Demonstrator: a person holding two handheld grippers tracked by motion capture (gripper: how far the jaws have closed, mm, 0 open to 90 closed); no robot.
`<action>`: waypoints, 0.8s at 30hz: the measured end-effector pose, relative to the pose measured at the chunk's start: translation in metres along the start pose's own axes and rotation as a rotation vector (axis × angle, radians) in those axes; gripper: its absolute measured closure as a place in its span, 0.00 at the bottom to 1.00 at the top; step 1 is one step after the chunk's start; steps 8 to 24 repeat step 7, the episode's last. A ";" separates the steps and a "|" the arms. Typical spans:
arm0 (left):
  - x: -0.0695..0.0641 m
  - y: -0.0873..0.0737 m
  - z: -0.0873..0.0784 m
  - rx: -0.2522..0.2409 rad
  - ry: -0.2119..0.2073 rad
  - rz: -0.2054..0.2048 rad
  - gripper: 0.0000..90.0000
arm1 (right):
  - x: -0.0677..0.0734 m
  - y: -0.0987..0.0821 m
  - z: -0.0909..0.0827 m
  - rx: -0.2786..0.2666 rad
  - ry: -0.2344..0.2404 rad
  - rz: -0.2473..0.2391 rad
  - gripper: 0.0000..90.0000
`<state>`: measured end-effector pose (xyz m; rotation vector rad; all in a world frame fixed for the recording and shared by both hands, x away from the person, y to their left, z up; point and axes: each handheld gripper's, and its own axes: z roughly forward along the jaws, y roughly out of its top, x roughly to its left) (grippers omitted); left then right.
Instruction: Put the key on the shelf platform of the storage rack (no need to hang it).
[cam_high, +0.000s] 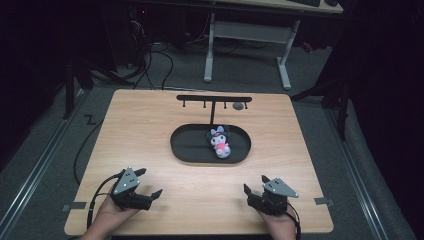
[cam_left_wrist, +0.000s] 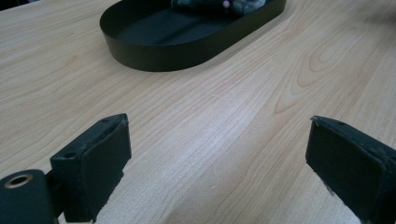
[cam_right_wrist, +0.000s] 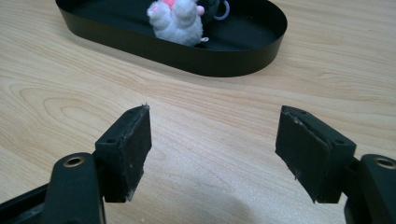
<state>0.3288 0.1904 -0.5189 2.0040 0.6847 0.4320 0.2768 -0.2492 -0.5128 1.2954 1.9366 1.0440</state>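
A small plush doll with a white body, pink front and dark hood lies in a black oval tray at the table's middle; in the right gripper view the doll sits in the tray. My left gripper rests near the front left edge, open, nothing between its jaws. At the front right, my right gripper stands open over bare wood. The left gripper view shows the tray ahead.
A black rack with hooks stands just behind the tray, a small round piece hanging at its right. The wooden table ends close behind the rack. A white-legged desk and cables lie beyond on the floor.
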 end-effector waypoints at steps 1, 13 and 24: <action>0.001 0.000 0.000 -0.001 0.001 -0.001 0.08 | 0.001 0.000 0.001 0.004 -0.005 -0.010 0.30; 0.002 0.000 0.000 -0.006 -0.001 0.000 0.08 | 0.002 -0.001 0.002 0.015 -0.005 -0.016 0.30; 0.002 0.000 0.000 -0.006 -0.001 0.000 0.08 | 0.002 -0.001 0.002 0.015 -0.005 -0.016 0.30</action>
